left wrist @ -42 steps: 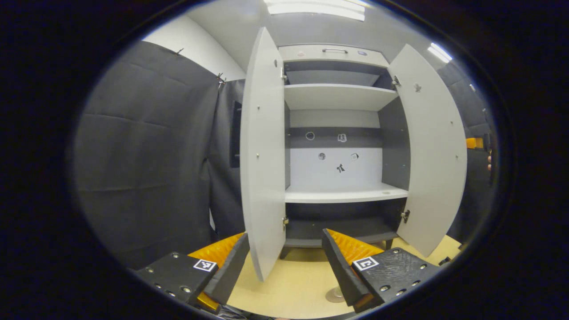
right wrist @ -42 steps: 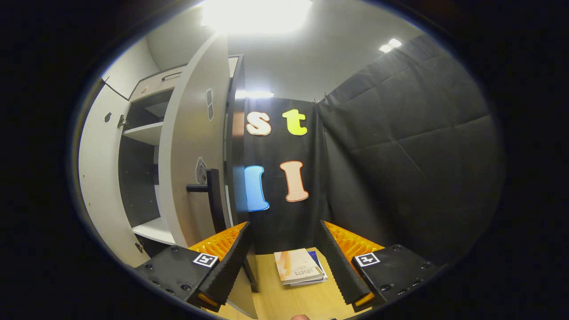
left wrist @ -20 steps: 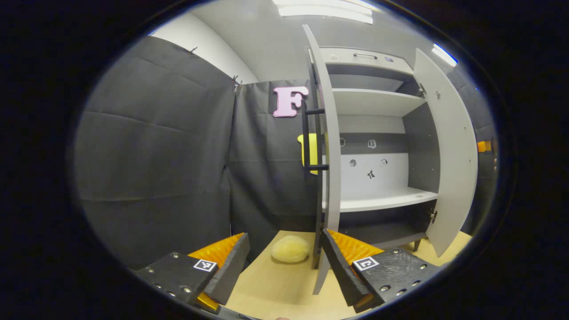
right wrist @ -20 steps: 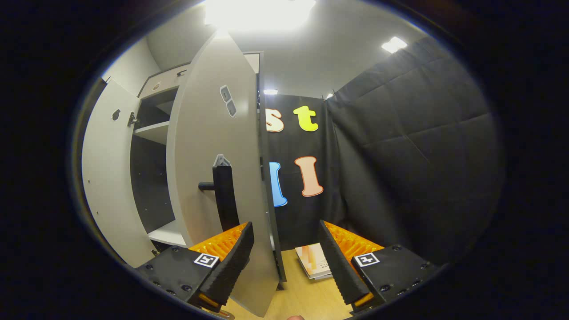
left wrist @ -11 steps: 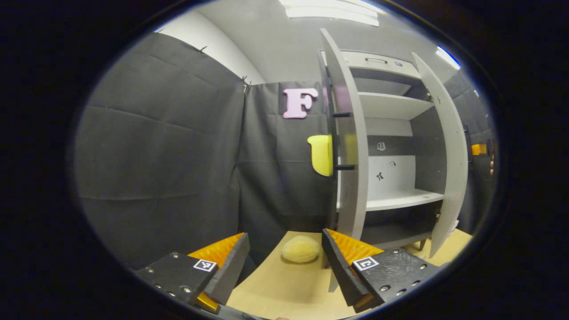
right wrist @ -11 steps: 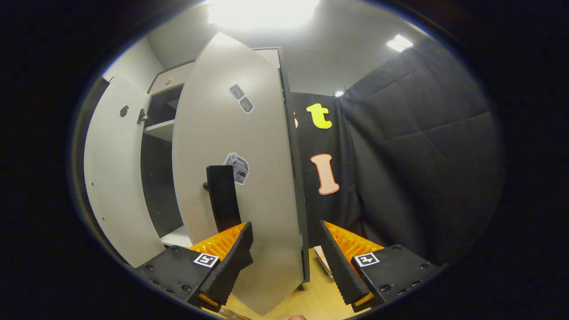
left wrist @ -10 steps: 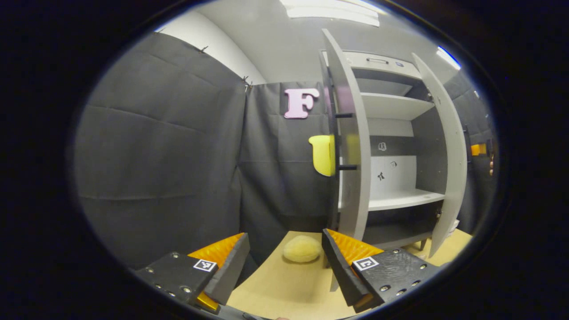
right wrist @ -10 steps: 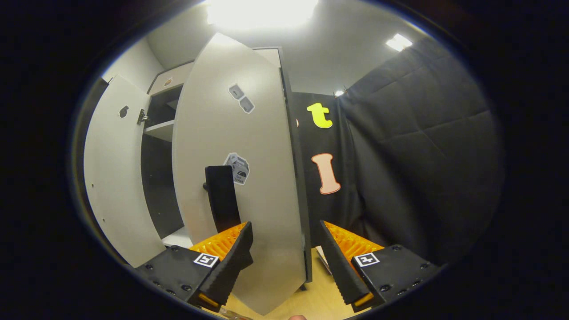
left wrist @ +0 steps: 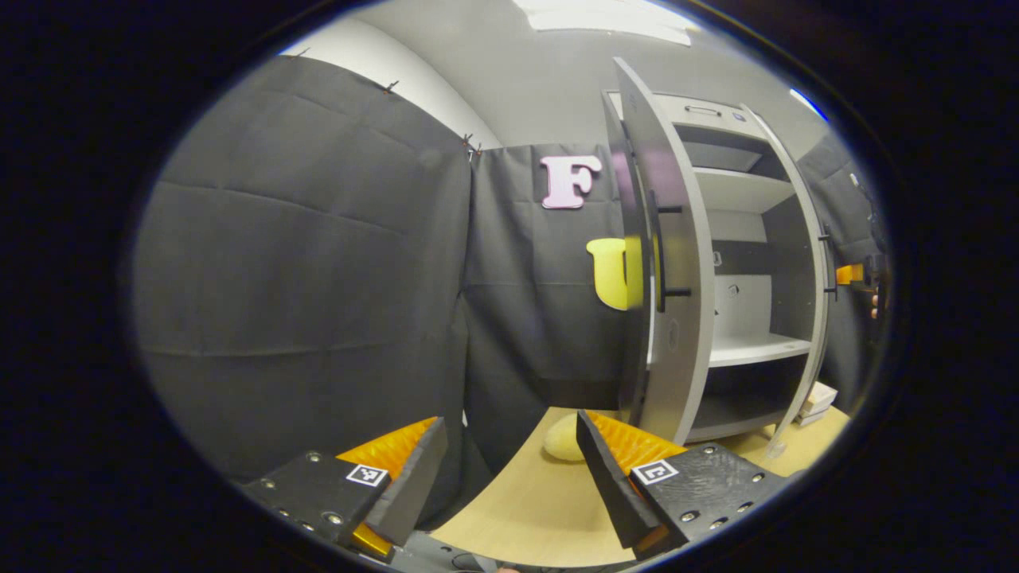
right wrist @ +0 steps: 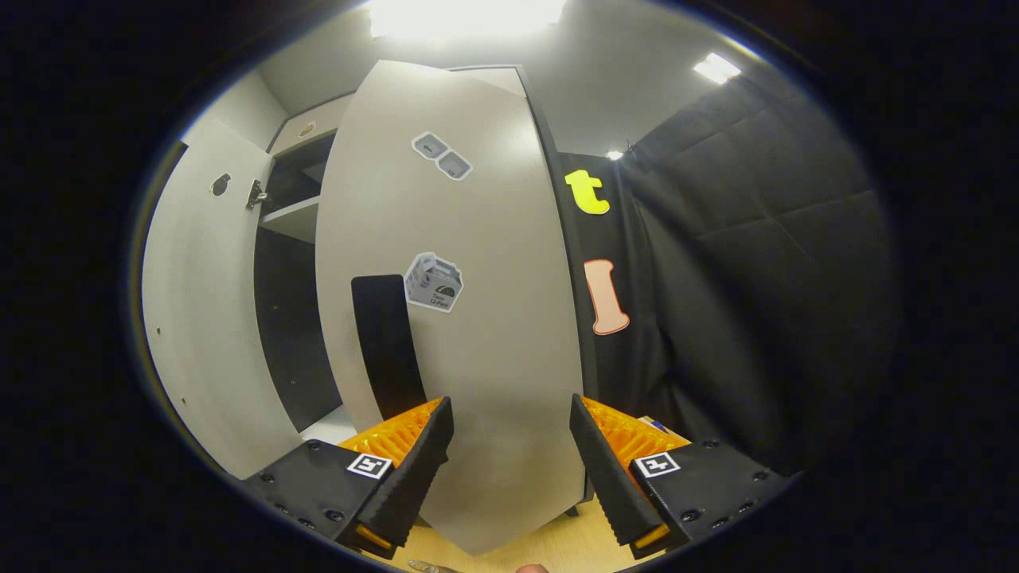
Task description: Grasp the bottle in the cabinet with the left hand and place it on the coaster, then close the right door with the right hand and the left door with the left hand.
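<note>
Fingers spread, I am facing my right hand-held gripper at the right door for pushing it closed.

black cloth walls, white ceiling with lit panels, light wooden tabletop.
</note>
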`<move>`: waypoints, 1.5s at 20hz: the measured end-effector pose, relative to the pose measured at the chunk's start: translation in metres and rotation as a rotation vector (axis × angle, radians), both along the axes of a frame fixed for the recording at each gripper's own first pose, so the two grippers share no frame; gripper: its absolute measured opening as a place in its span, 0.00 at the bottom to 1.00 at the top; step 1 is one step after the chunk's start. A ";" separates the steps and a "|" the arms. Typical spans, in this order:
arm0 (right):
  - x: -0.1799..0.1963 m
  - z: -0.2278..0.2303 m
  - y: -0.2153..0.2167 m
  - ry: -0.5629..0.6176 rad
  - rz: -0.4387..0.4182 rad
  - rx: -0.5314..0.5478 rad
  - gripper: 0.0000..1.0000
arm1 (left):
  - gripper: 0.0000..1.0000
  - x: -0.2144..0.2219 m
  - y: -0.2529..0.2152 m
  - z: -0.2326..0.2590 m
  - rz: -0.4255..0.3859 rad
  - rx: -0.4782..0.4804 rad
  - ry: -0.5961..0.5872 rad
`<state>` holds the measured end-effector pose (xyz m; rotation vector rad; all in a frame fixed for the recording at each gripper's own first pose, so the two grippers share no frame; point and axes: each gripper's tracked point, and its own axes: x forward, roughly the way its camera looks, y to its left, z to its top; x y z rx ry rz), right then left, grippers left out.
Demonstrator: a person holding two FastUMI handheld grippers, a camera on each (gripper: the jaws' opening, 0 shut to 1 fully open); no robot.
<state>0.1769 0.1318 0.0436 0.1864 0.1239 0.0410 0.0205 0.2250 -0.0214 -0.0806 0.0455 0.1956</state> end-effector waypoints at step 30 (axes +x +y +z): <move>-0.092 -0.111 -0.136 0.153 -0.209 -0.189 0.95 | 0.93 0.158 -0.051 0.129 -0.152 0.058 -0.094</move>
